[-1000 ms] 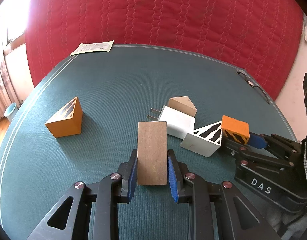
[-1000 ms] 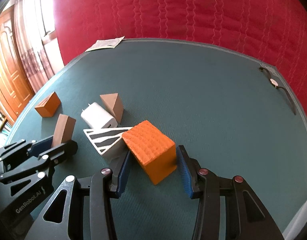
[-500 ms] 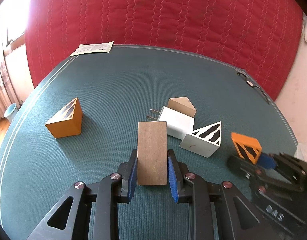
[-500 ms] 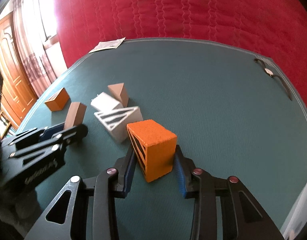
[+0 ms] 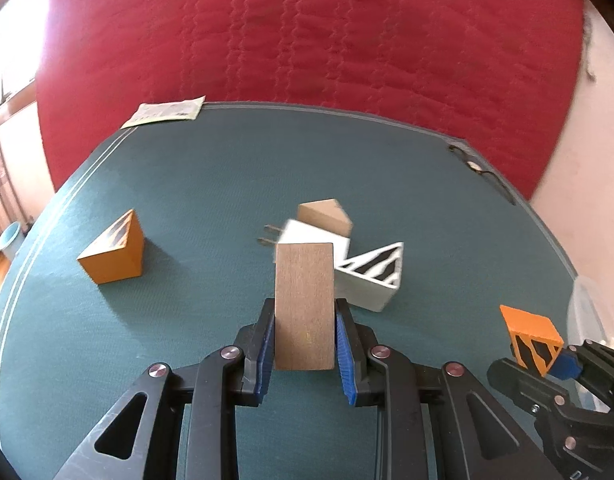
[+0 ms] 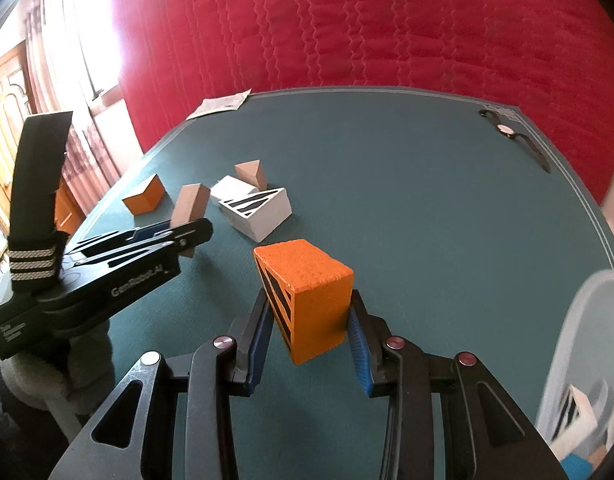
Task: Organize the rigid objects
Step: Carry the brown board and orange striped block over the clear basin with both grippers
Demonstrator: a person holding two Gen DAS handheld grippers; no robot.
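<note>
Left gripper (image 5: pixel 305 340): pinching a brown wooden block (image 5: pixel 305 304) on its two long sides; block stands upright between the blue pads, raised off the table.
Right gripper (image 6: pixel 311 332): clamped on an orange wedge block (image 6: pixel 307 296) with black stripes on one face; pads press both flanks, block clear of the table.
Table (image 6: pixel 427 200): round, covered in teal cloth; red quilted fabric hangs behind its far edge.
Unsorted blocks: white striped wedge (image 5: pixel 373 280), white plug adapter (image 5: pixel 307 236) (prongs pointing left) and a plain brown wedge (image 5: pixel 323 216) cluster at centre, touching or nearly so; a second orange wedge (image 5: pixel 115 252) sits well apart on the left.
Bin (image 6: pixel 587 360): translucent plastic container at the near right edge of the right wrist view; it holds at least one striped block, other contents blurred.
Other items: a paper packet (image 5: pixel 165 112) at the far left rim, a wristwatch (image 6: pixel 507 130) at the far right rim (neither looks like part of the job).
Step in hand: judged as carry phase, both blocks lifted and the orange one nearest the bin.
Next move: probably bring the right gripper over the bin opening, lower, then release; the left load should follow without the two grippers crossing.
</note>
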